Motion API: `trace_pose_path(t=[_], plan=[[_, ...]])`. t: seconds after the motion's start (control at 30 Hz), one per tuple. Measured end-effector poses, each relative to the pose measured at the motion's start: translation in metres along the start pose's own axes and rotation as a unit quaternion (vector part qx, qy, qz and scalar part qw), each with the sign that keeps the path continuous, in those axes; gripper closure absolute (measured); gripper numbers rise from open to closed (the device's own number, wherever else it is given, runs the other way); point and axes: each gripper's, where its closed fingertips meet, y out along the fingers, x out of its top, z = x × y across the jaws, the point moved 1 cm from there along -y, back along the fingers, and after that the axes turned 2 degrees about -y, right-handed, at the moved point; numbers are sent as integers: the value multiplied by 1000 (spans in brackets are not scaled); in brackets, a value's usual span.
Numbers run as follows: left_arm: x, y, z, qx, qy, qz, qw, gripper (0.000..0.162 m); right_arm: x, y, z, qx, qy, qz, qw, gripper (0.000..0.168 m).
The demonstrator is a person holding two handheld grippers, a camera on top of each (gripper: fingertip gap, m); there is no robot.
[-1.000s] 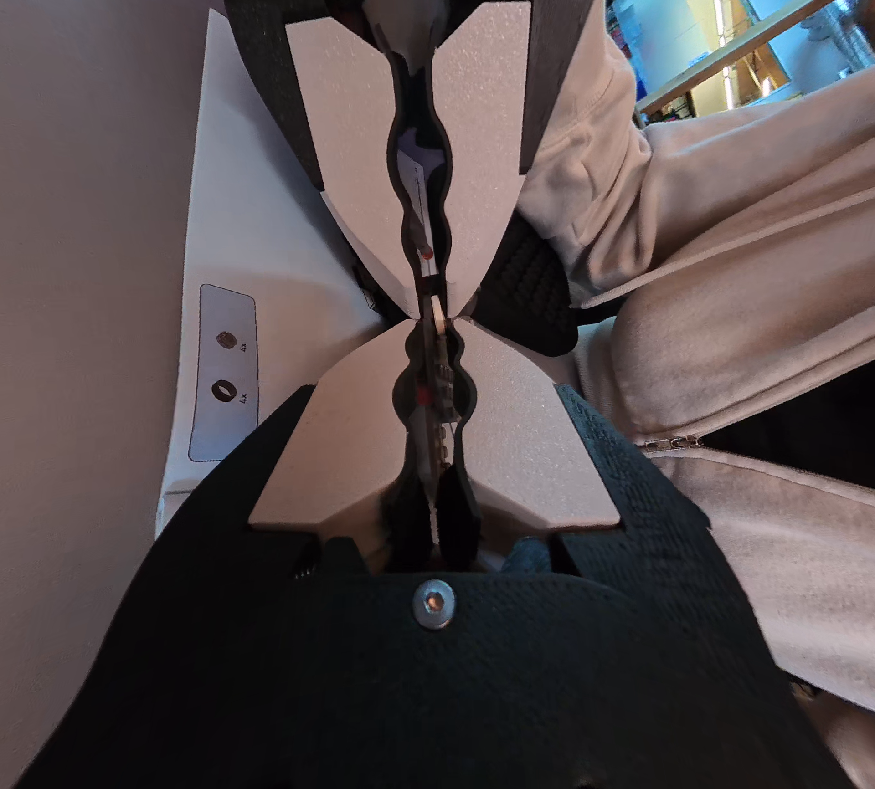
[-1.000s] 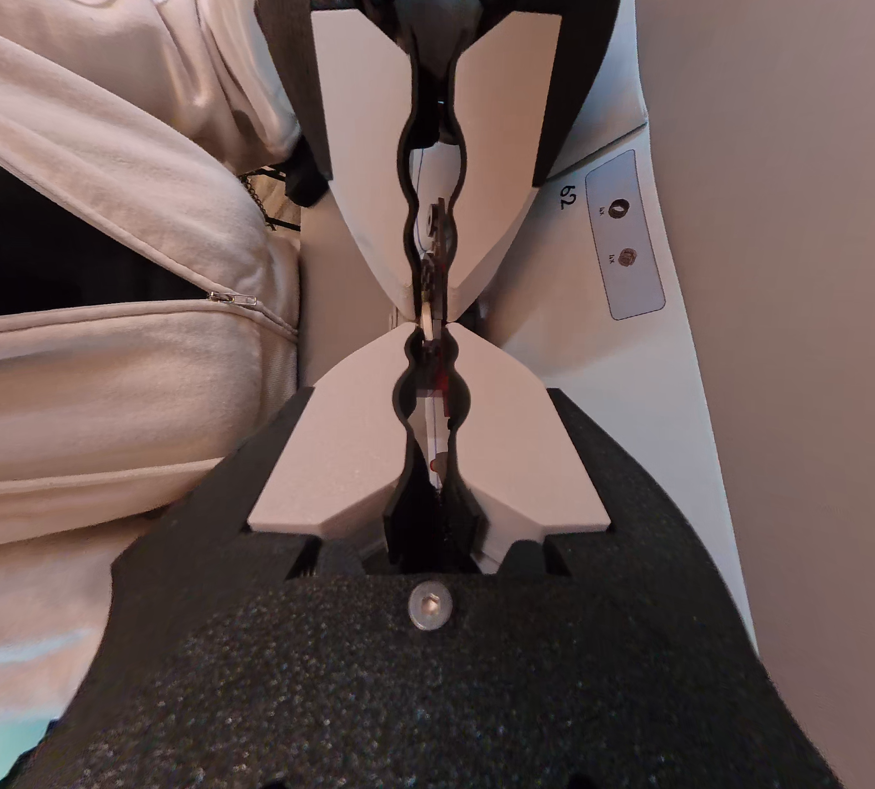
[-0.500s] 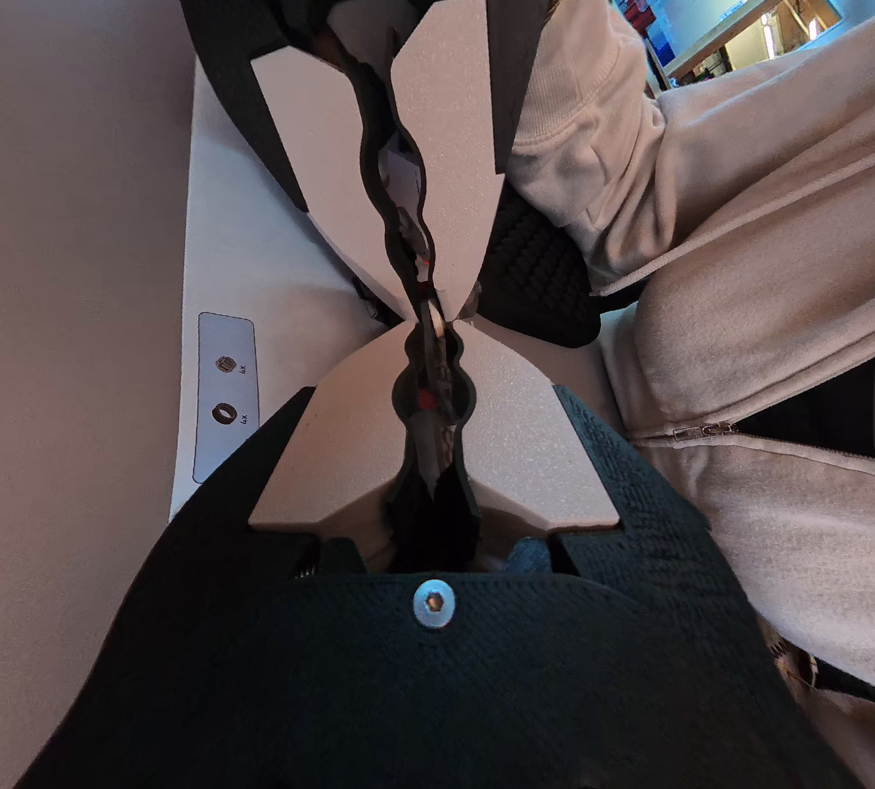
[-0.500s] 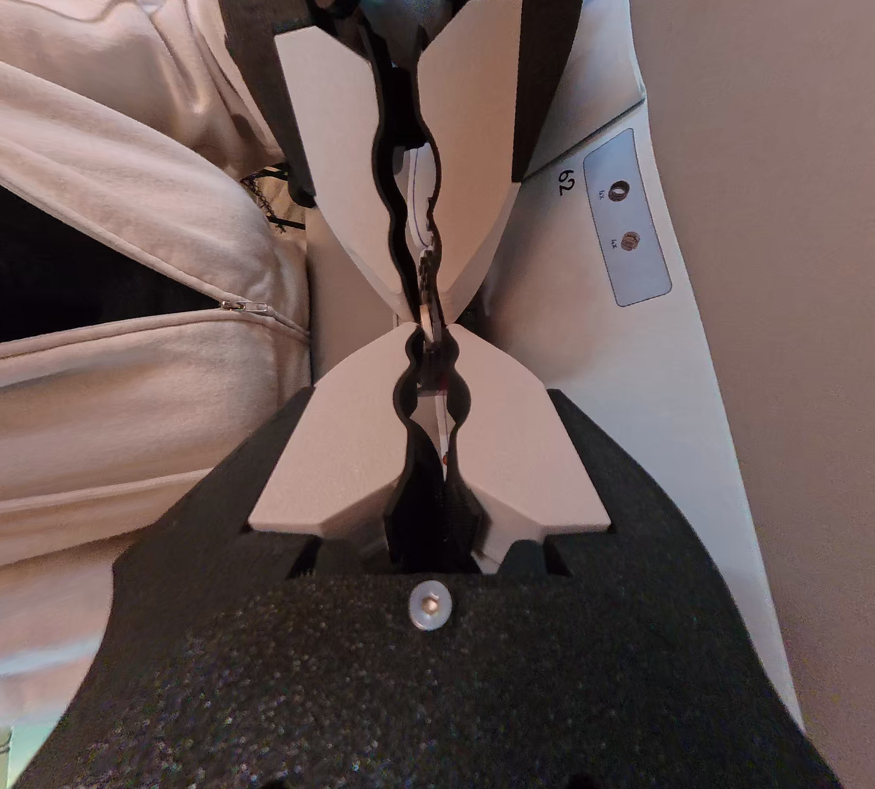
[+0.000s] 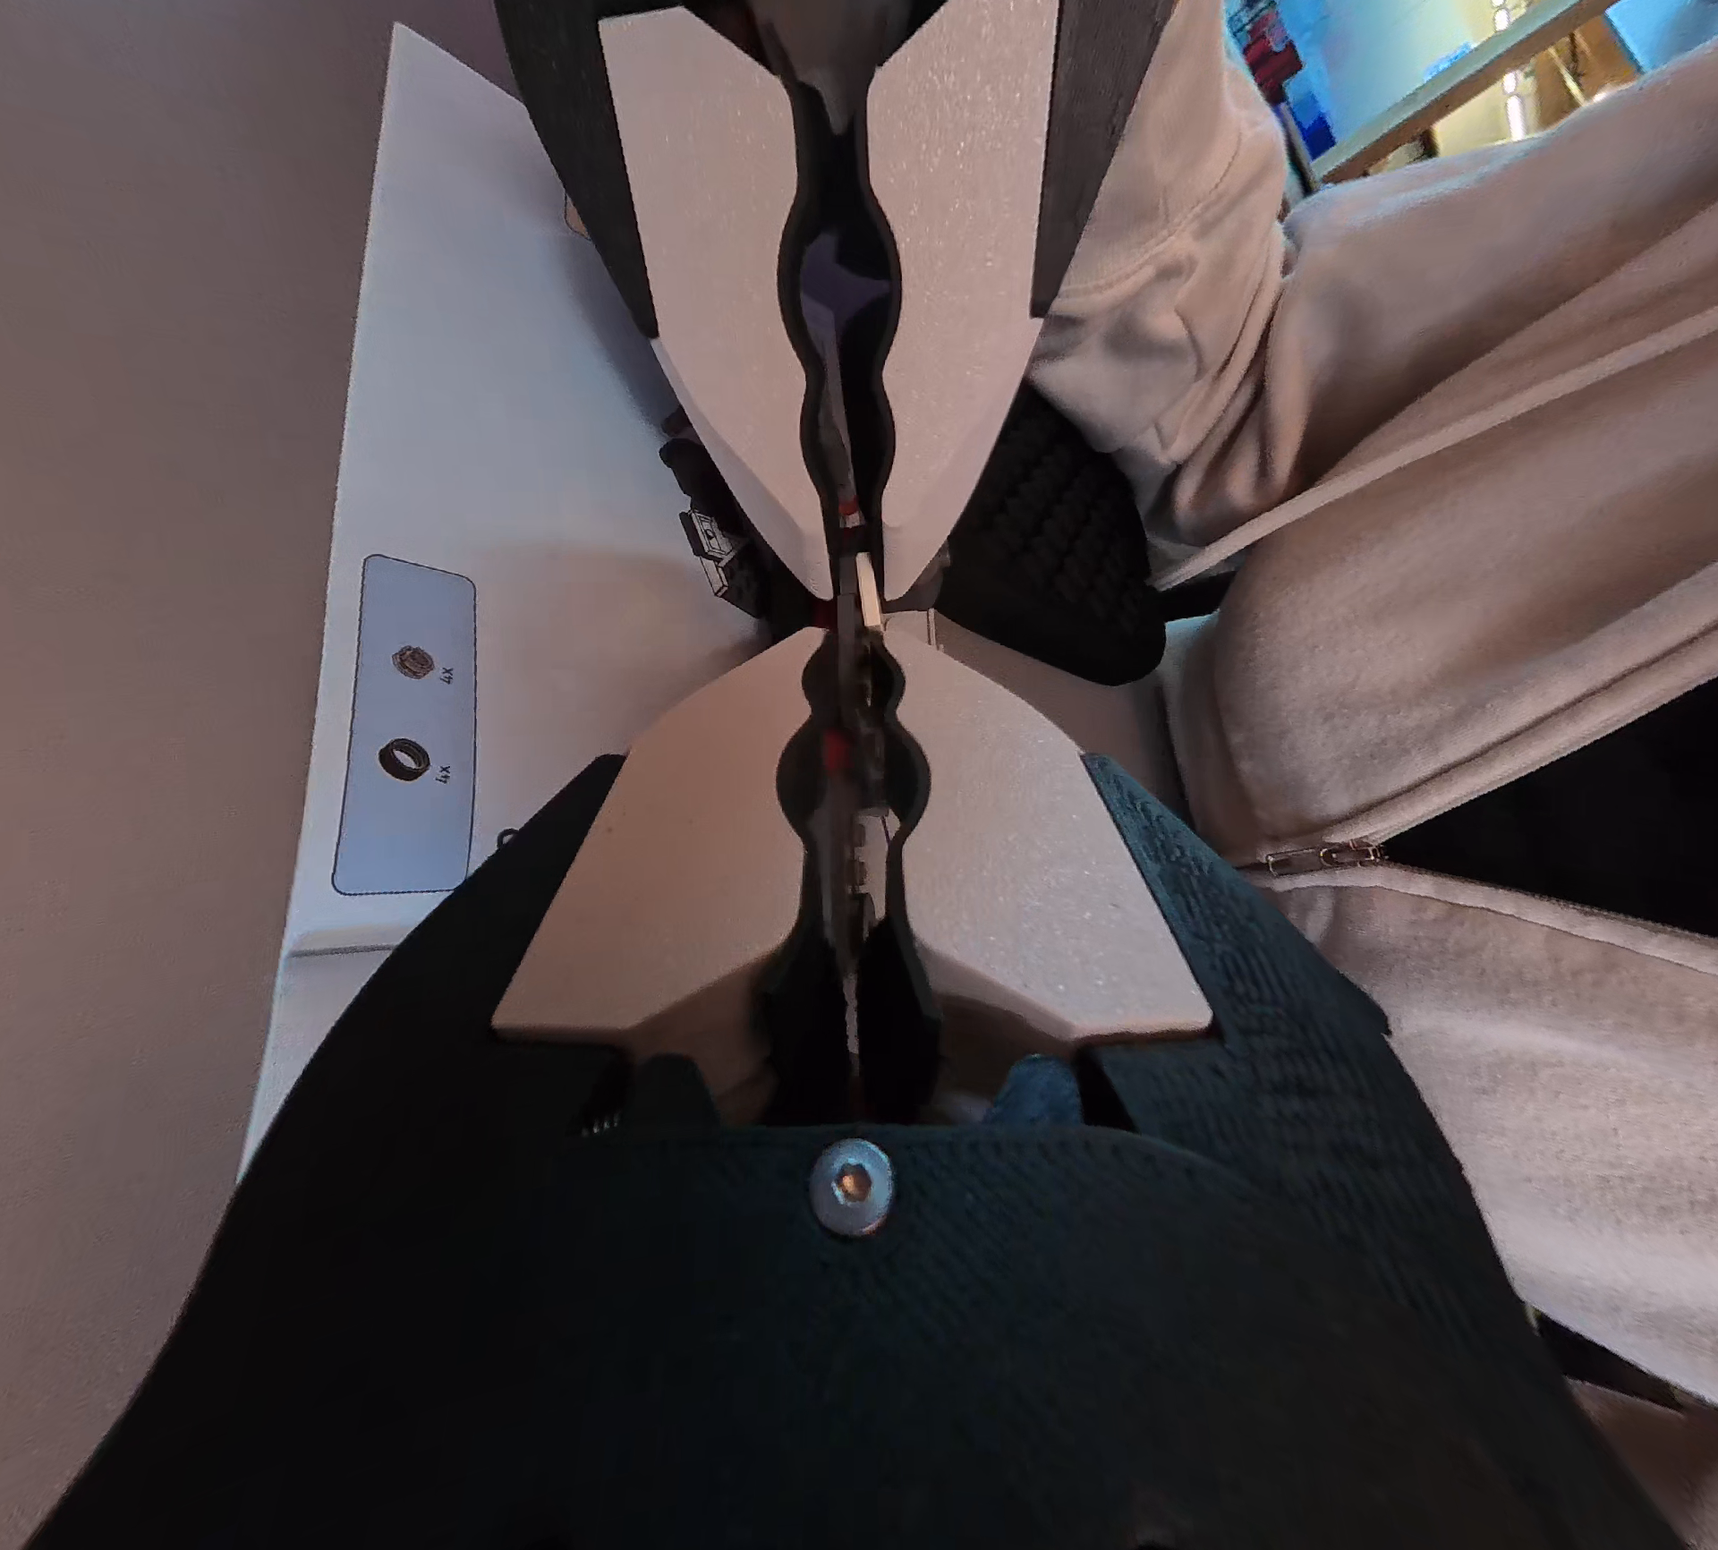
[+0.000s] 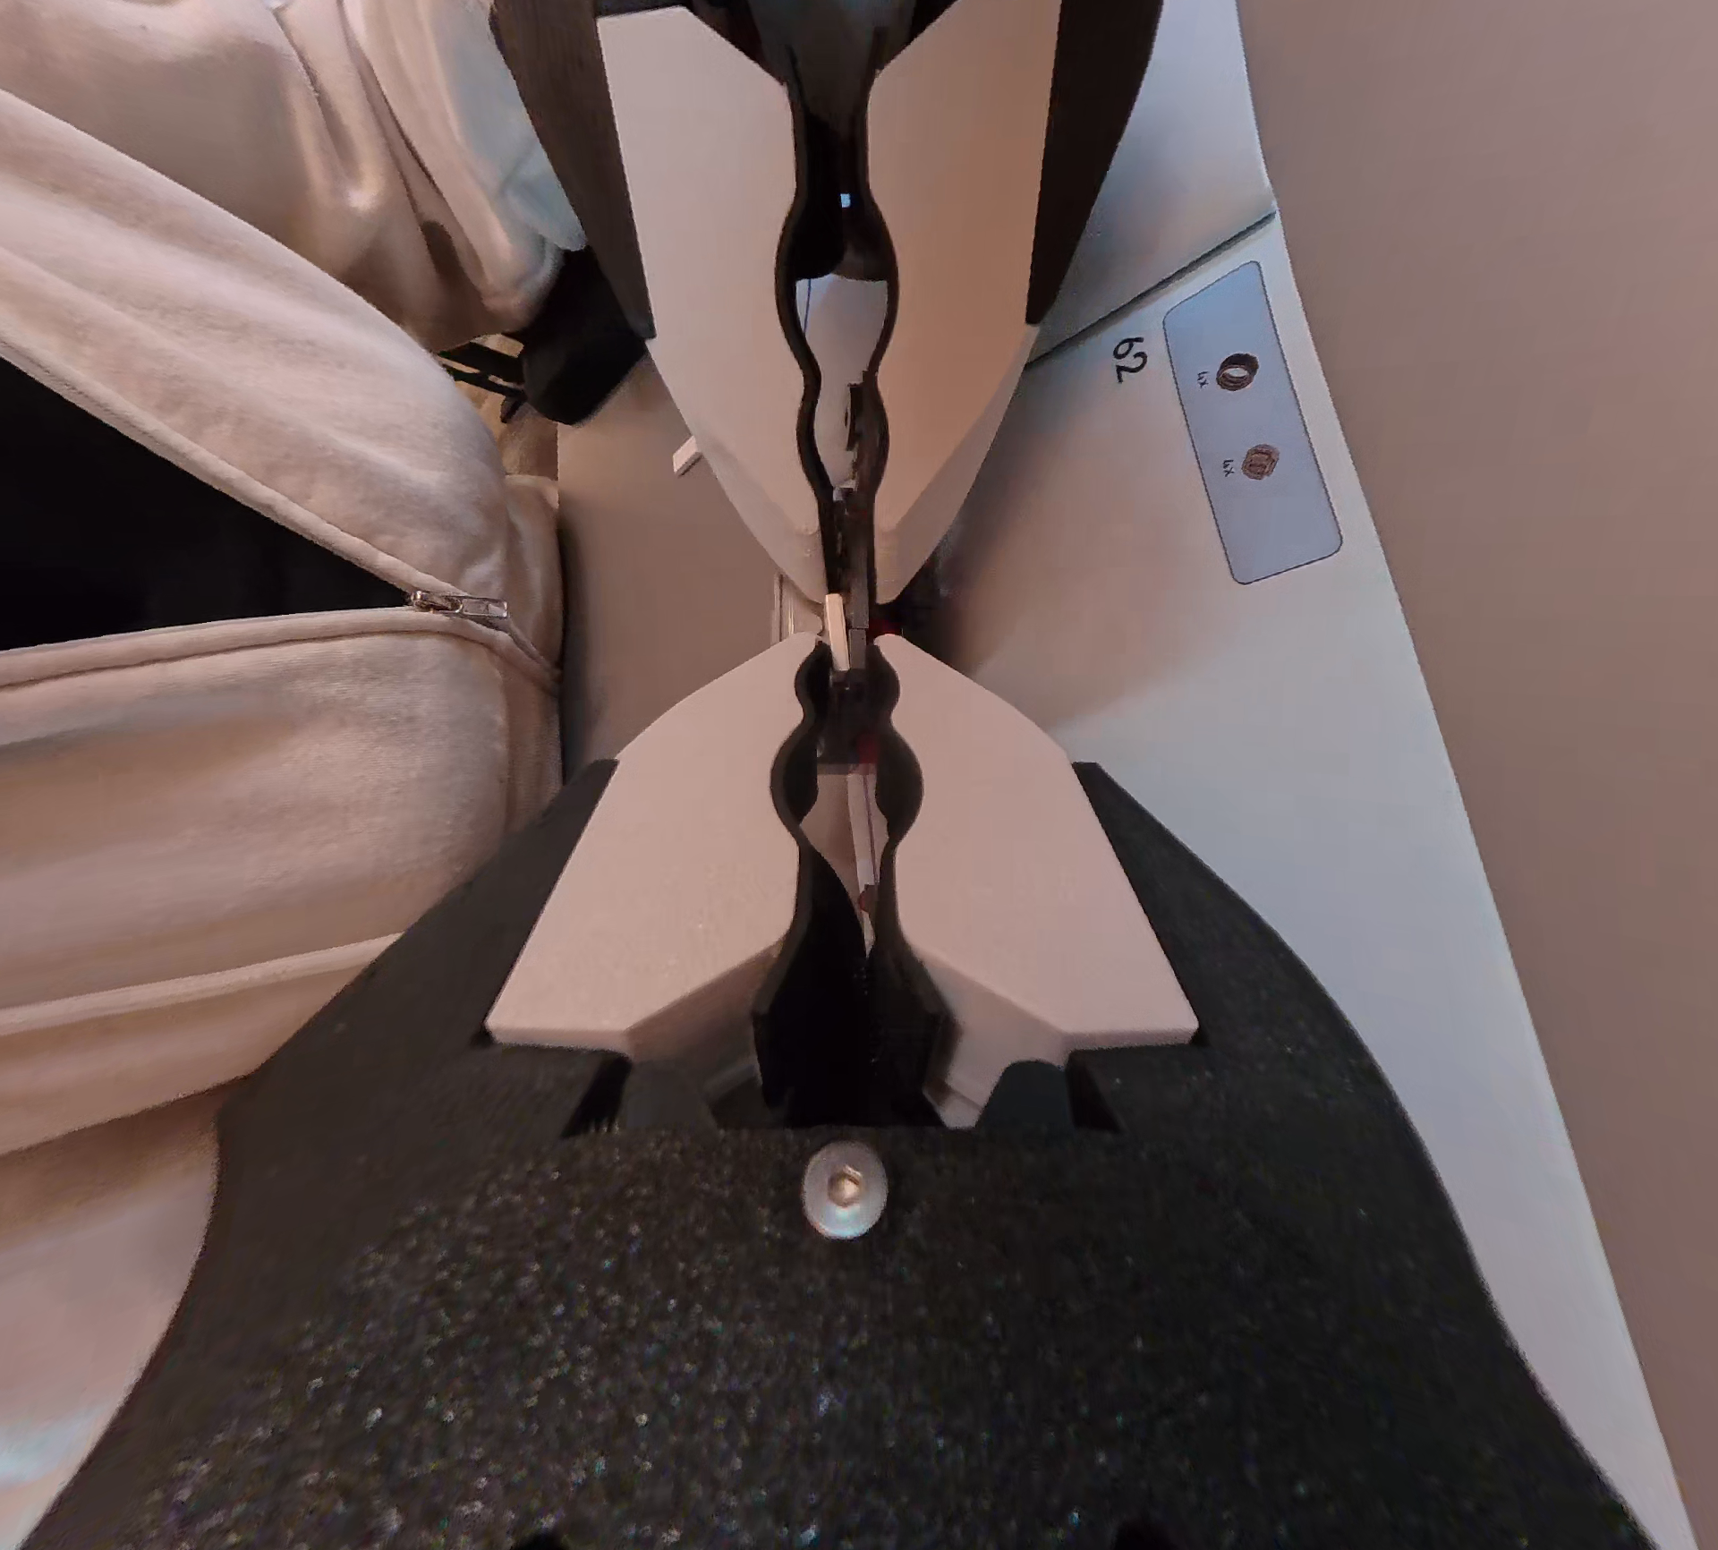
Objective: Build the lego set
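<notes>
1. In the left wrist view, the left gripper (image 5: 851, 641) reaches up from 6 o'clock and meets the right gripper (image 5: 851, 566) tip to tip at frame centre. A bright window scene fills 1 to 2 o'clock, unseen in the other view.
2. The right wrist view mirrors this: right gripper (image 6: 848, 650) below, left gripper (image 6: 848, 576) above, with a grey wall at 3 o'clock.
3. Both grippers pinch one thin lego assembly (image 5: 860, 603), dark with a cream tile and red specks, seen edge-on between the tips.
4. The instruction booklet (image 5: 483, 427) lies at 9 o'clock in the left view and 2 o'clock in the right (image 6: 1199, 622); smooth white paper with a pale blue parts panel.
5. Finger pads (image 5: 669, 882) are matte white wedges with wavy inner edges; the housings are grainy black.
6. A cream fleece hoodie (image 6: 232, 762) with a metal zip fills 9 o'clock.
</notes>
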Motion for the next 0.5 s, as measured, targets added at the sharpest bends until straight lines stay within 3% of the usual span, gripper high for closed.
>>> trace_pose_path(t=[0.5], plan=[[0, 0, -2, 9, 25, -12, 1000, 155, 2, 1, 0, -70, 38, -64, 995, 161]])
